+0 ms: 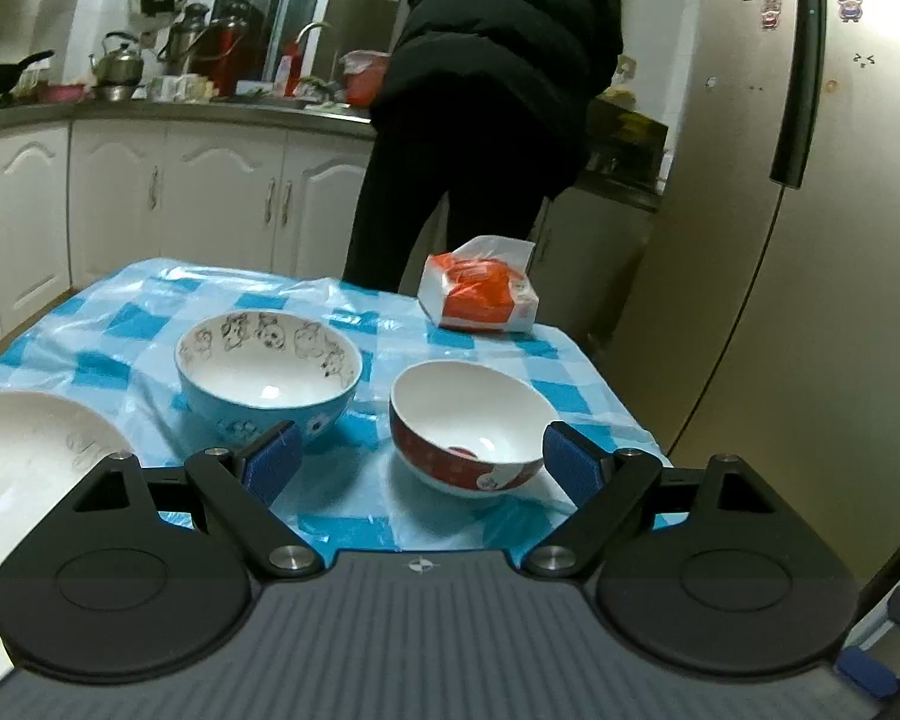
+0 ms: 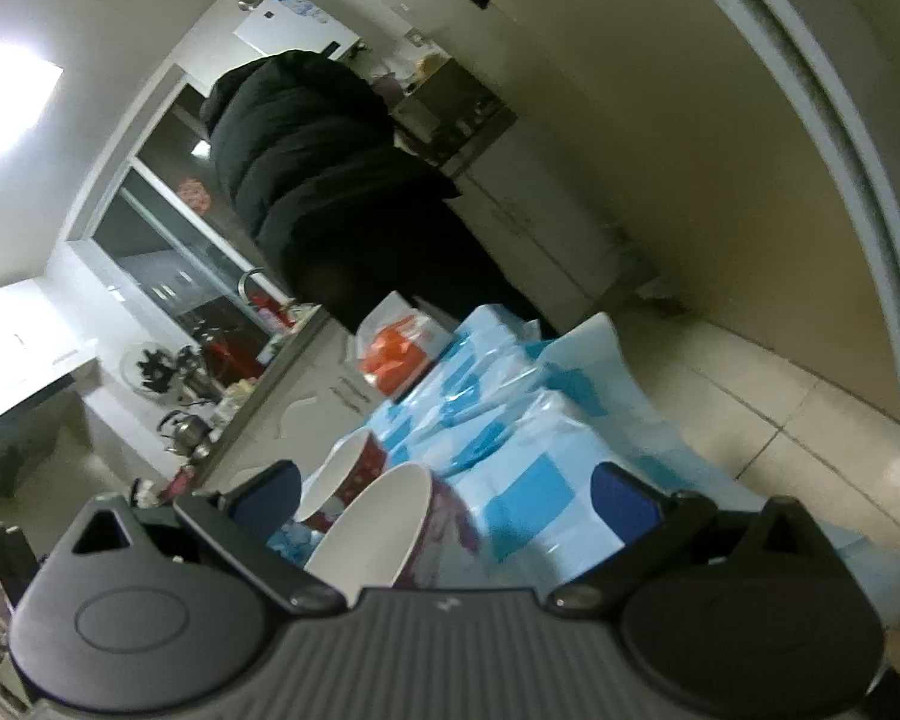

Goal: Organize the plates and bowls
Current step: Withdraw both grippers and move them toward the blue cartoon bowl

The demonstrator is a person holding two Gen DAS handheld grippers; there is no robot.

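Note:
In the left wrist view a blue bowl [image 1: 268,381] with cartoon drawings and a red bowl [image 1: 467,425] with a white inside stand on the blue-checked tablecloth [image 1: 150,312]. A white plate [image 1: 24,462] lies at the left edge. My left gripper [image 1: 421,463] is open, just in front of the two bowls, empty. In the tilted right wrist view my right gripper [image 2: 445,497] is open; a dark-patterned bowl [image 2: 378,534] with a white inside sits between its fingers, not clamped. The red bowl [image 2: 354,471] shows behind it.
A pack of tissues [image 1: 480,294] lies at the table's far right corner. A person in black [image 1: 480,90] stands at the kitchen counter behind the table. A fridge [image 1: 810,210] stands at the right.

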